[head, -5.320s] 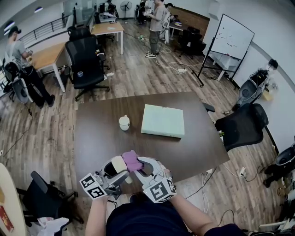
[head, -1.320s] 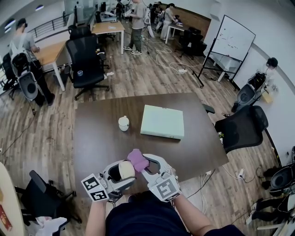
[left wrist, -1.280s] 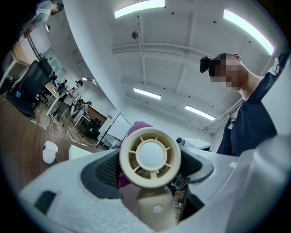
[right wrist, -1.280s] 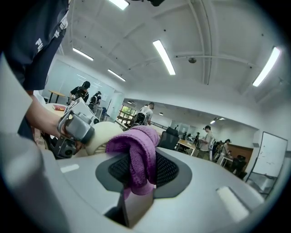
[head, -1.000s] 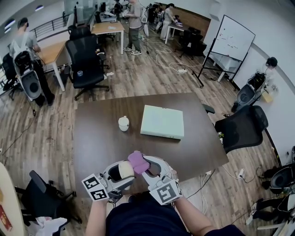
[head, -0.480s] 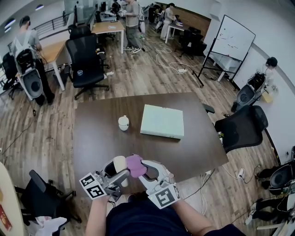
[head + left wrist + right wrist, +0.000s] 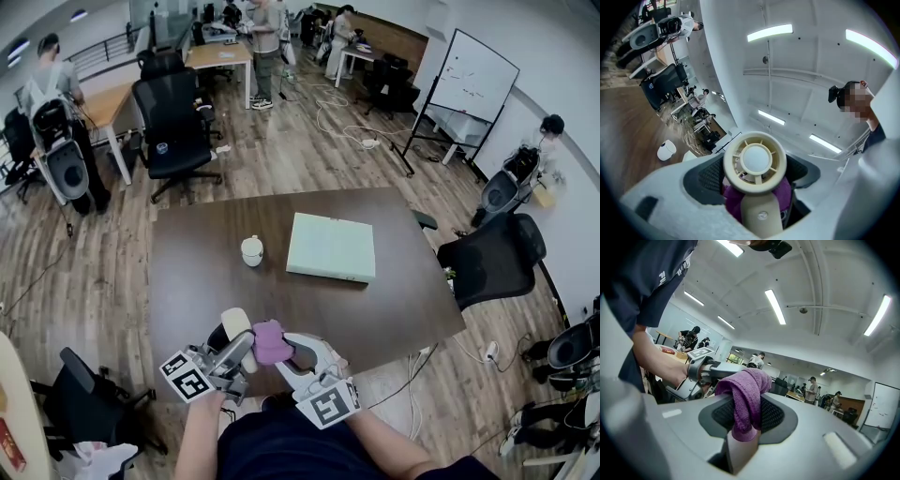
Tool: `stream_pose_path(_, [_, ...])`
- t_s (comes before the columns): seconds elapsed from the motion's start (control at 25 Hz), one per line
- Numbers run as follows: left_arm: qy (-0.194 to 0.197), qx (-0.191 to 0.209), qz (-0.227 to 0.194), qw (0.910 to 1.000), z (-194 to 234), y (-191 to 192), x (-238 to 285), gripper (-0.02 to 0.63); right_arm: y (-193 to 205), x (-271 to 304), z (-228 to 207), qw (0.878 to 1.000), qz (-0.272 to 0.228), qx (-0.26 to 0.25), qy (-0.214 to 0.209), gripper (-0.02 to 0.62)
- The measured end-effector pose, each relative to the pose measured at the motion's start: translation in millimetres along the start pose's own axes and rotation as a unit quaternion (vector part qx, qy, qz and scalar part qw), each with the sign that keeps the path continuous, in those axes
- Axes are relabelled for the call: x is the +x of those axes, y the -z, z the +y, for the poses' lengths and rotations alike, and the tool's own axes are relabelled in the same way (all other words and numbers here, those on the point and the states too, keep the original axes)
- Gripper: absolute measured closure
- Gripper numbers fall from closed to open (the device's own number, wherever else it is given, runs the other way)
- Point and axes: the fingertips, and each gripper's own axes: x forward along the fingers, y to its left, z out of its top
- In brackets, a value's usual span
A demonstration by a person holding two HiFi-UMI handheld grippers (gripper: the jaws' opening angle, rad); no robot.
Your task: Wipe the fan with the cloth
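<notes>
A small cream hand fan (image 7: 235,330) is held above the table's near edge, with my left gripper (image 7: 232,352) shut on its handle. In the left gripper view the round fan head (image 7: 755,161) faces the camera above its handle (image 7: 761,216), which sits between the jaws of the left gripper (image 7: 758,194). A purple cloth (image 7: 269,342) is bunched between the jaws of my right gripper (image 7: 283,351), which is shut on it. The cloth (image 7: 785,193) lies close against the far side of the fan head. In the right gripper view the cloth (image 7: 746,397) hangs over the jaws of the right gripper (image 7: 746,420).
The dark brown table (image 7: 398,300) carries a white cup (image 7: 252,249) and a flat pale green box (image 7: 331,246). Black office chairs stand at the back left (image 7: 173,131) and at the right (image 7: 492,258). Several people stand at desks farther off.
The left gripper has moved left and rolled, so the fan head now shows edge-on. The cloth in the right gripper has shifted slightly left and down, staying beside the fan.
</notes>
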Motion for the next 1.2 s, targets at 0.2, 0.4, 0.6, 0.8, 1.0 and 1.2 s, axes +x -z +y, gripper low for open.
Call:
stream_pose_path(0.2, [-0.019, -0.001, -0.014, 0.9997, 10.9, -9.5, -0.5, 0.225, -0.6, 6.8, 10.1, 1.000, 0.005, -0.014, -0.009, 0.481])
stream_pose_path(0.4, [-0.050, 0.004, -0.023, 0.9985, 21.8, -16.1, -0.1, 0.225, 0.2, 11.8, 31.2, 0.995, 0.018, -0.091, -0.034, 0.482])
stream_pose_path(0.6, [-0.072, 0.009, -0.027, 0.9970, 31.3, -18.3, -4.2, 0.225, 6.3, 18.3, 48.6, 0.989, 0.030, -0.132, -0.058, 0.482])
stream_pose_path(0.8, [-0.078, 0.005, -0.026, 0.9966, 36.1, -17.8, -5.1, 0.225, 12.2, 19.6, 51.9, 0.988, 0.037, -0.130, -0.072, 0.482])
stream_pose_path(1.0, [-0.082, 0.004, -0.030, 0.9962, 38.9, -21.1, -5.2, 0.225, 16.0, 20.8, 54.3, 0.987, 0.039, -0.129, -0.083, 0.482])
stream_pose_path(1.2, [-0.083, 0.003, -0.037, 0.9959, 42.7, -27.5, -11.3, 0.225, 19.5, 24.2, 59.4, 0.988, 0.040, -0.115, -0.096, 0.482])
